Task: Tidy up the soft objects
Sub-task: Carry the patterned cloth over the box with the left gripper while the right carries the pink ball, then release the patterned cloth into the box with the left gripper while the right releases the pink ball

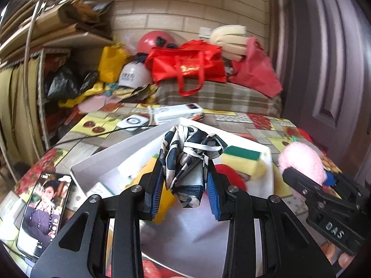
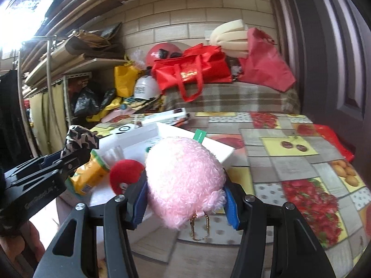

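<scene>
My left gripper (image 1: 184, 180) is shut on a bunched navy-and-cream patterned scarf (image 1: 190, 157), held above the white box (image 1: 111, 155). The same scarf (image 2: 78, 139) shows at the left of the right wrist view. My right gripper (image 2: 185, 199) is shut on a fluffy pink plush toy (image 2: 185, 178) with a gold chain hanging below it, just right of the box (image 2: 222, 155). That plush (image 1: 301, 162) also shows at the right of the left wrist view. In the box lie a yellow-green sponge (image 1: 243, 162), a red plush piece (image 2: 126, 173) and a yellow packet (image 2: 89, 178).
The table wears a fruit-patterned cloth (image 2: 301, 162). A phone (image 1: 44, 210) with a lit screen lies at the near left. A white device (image 1: 132, 122) with a black cable and a white pack (image 1: 178, 113) sit behind the box. Red bags (image 1: 187, 67) are piled at the back.
</scene>
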